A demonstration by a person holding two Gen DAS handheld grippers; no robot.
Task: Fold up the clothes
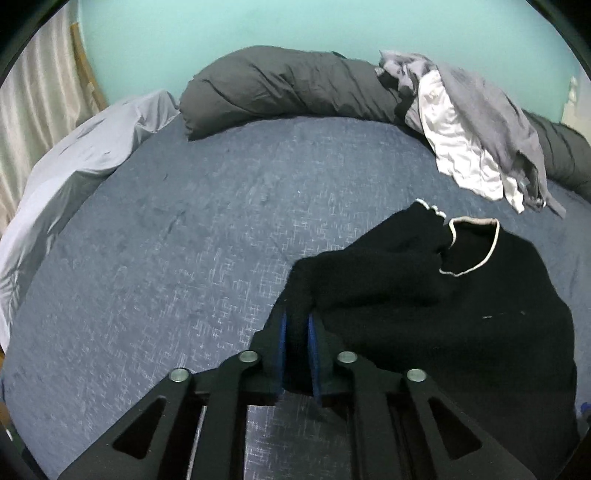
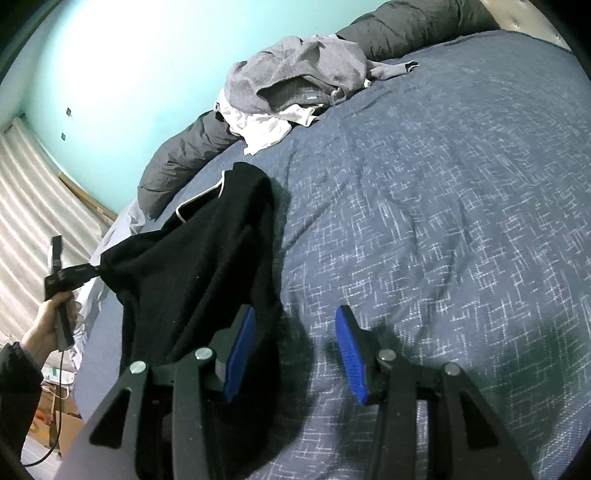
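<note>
A black top [image 1: 461, 317] with white trim at its neckline is seen lying on the blue bedspread [image 1: 184, 258], at the lower right. A bunched fold of it is clamped between the blue pads [image 1: 282, 347] of the left gripper [image 1: 297, 332], whose jaws are nearly closed on the cloth. Along the far edge of the bed a dark grey duvet roll [image 1: 280, 88] is laid against the turquoise wall [image 1: 295, 26]. A grey garment [image 1: 491, 114] and a white one [image 1: 458, 147] are heaped over the roll at the right. A pale sheet [image 1: 70, 173] is crumpled at the left, beside a curtain [image 1: 33, 99].

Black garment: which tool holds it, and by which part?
The left tool pinches the black garment at a bunched edge; the right tool is open and holds nothing.
</note>
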